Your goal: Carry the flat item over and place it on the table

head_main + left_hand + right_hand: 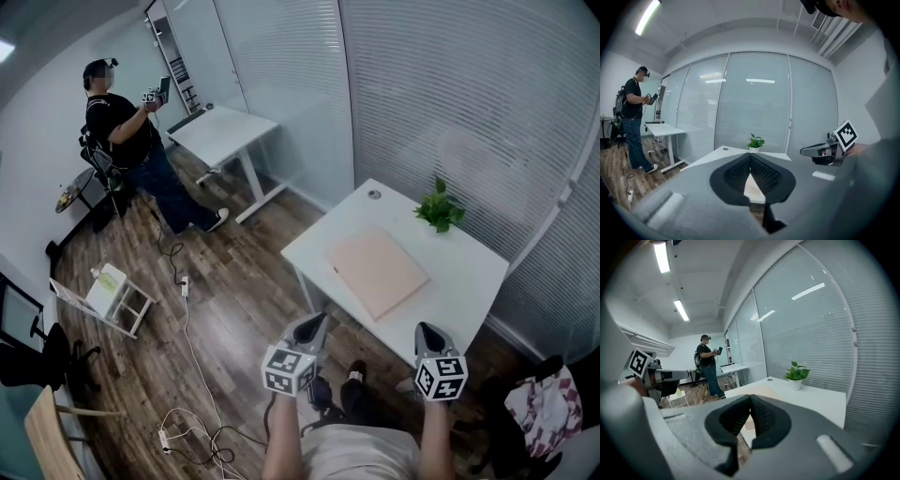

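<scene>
A flat beige item [377, 270] lies on the white table [469, 281], near its middle and towards the front edge. My left gripper [314, 324] hovers just off the table's front edge, jaws shut with nothing between them. My right gripper [427, 331] is level with it further right, also shut and empty. In the left gripper view the pads meet in front of the table [723, 153], and the right gripper [820, 151] shows at the right. In the right gripper view the pads touch before the table [811, 401], and the left gripper [670, 376] shows at the left.
A small potted plant [439, 211] stands at the table's far edge by the blinds. A person [127, 131] stands at the back left beside a second white desk [225, 131]. A small white trolley [112, 295] and cables [187, 431] are on the wooden floor.
</scene>
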